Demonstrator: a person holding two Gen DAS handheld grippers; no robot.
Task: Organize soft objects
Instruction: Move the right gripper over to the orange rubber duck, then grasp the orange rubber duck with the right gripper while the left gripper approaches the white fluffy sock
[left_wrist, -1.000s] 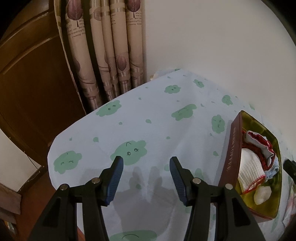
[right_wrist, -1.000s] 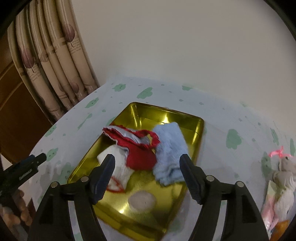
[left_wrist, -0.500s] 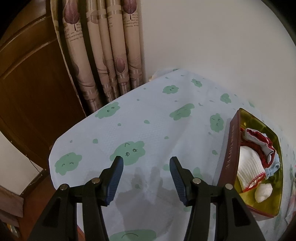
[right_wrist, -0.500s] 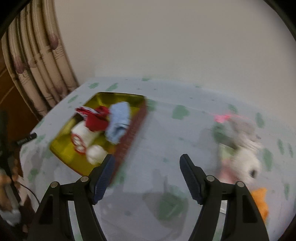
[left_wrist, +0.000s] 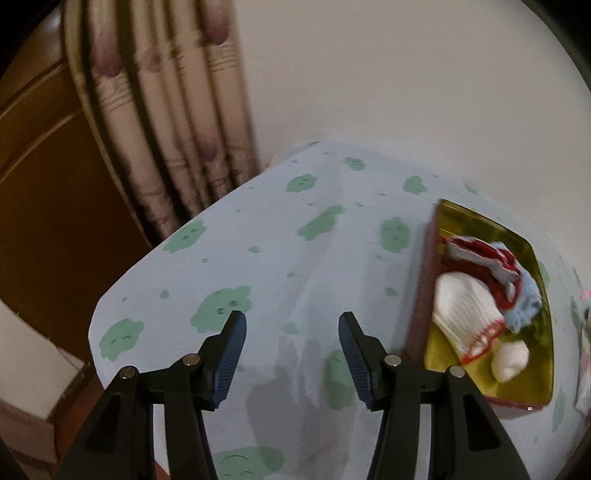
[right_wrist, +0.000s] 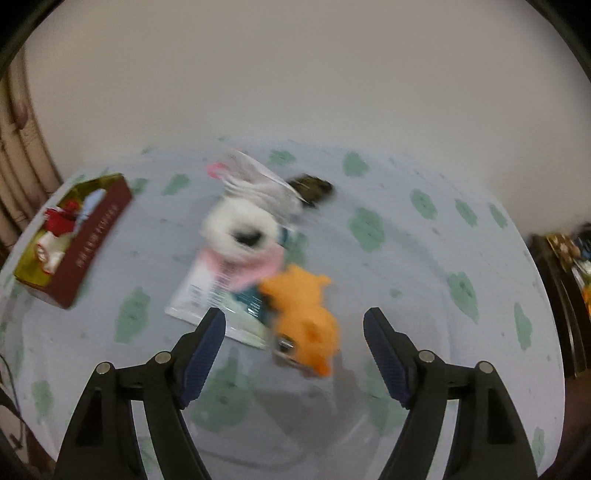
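Observation:
A gold tin tray (left_wrist: 532, 373) with dark red sides holds a white sock (left_wrist: 461, 306), a red and white cloth (left_wrist: 480, 254), a light blue cloth (left_wrist: 524, 310) and a small white roll (left_wrist: 511, 356). My left gripper (left_wrist: 291, 325) hangs open over bare tablecloth, left of the tray. My right gripper (right_wrist: 293, 321) hovers above an orange plush toy (right_wrist: 304, 314), jaws opening and nothing pressed between them. Behind it lie a white and pink plush (right_wrist: 243, 236) and a grey plush (right_wrist: 258, 184) on a flat packet (right_wrist: 207, 295). The tray (right_wrist: 88, 240) sits far left there.
A pale blue tablecloth (left_wrist: 280, 266) with green cloud prints covers the table. Curtains (left_wrist: 166, 110) and a wooden door (left_wrist: 44, 184) stand behind its left end. A white wall backs the table. Dark furniture (right_wrist: 565, 280) with clutter stands past the right edge.
The right gripper has swung right, from above the tray to over the plush toys, and its jaws stand wider. The left gripper shifted slightly, so the tray shows more fully.

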